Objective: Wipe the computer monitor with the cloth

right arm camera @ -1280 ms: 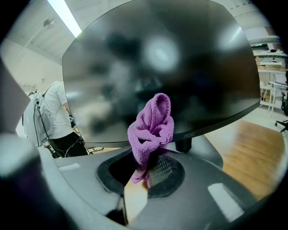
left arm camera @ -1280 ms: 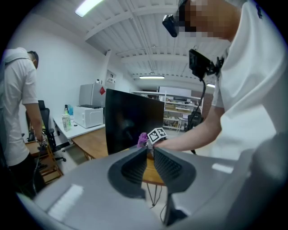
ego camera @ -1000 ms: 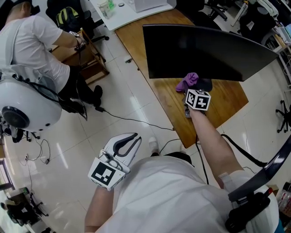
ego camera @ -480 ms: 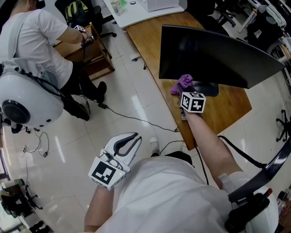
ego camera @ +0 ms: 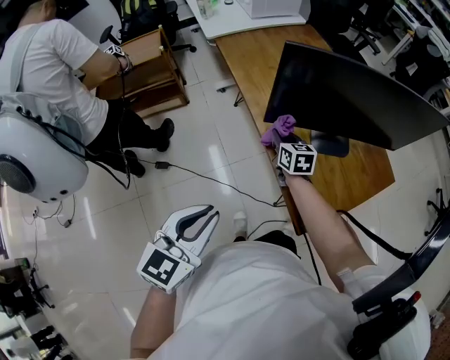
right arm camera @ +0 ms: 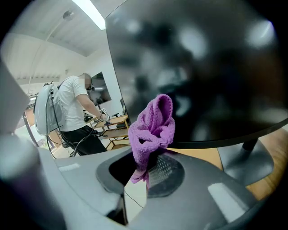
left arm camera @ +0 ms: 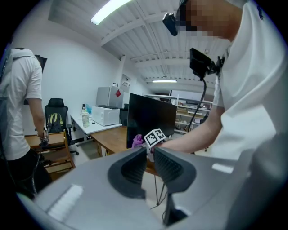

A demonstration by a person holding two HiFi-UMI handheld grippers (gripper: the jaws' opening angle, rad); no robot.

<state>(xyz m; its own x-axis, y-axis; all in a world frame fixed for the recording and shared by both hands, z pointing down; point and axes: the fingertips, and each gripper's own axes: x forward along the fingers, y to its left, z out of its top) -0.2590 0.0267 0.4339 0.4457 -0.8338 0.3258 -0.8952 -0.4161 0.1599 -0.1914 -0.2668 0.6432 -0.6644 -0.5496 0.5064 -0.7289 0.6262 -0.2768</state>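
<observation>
A black monitor [ego camera: 351,91] stands on a wooden desk [ego camera: 260,49]. My right gripper [ego camera: 281,144] is shut on a purple cloth [ego camera: 278,129], held at the screen's lower left corner. In the right gripper view the cloth [right arm camera: 153,128] bunches up from between the jaws in front of the dark screen [right arm camera: 211,67]. My left gripper [ego camera: 195,223] hangs low over the floor, away from the desk, with its jaws nearly together and nothing between them. The left gripper view shows the monitor [left arm camera: 150,119] and the cloth [left arm camera: 137,141] far ahead.
A person in a white shirt [ego camera: 49,77] sits at the left by a wooden shelf unit [ego camera: 144,70]. A cable [ego camera: 211,181] runs across the tiled floor. A white helmet-like object [ego camera: 35,158] is at the left. A white table [ego camera: 239,14] adjoins the desk's far end.
The right gripper with the cloth has slid left along the monitor's lower edge, from under the middle to the left corner. The left gripper has stayed put.
</observation>
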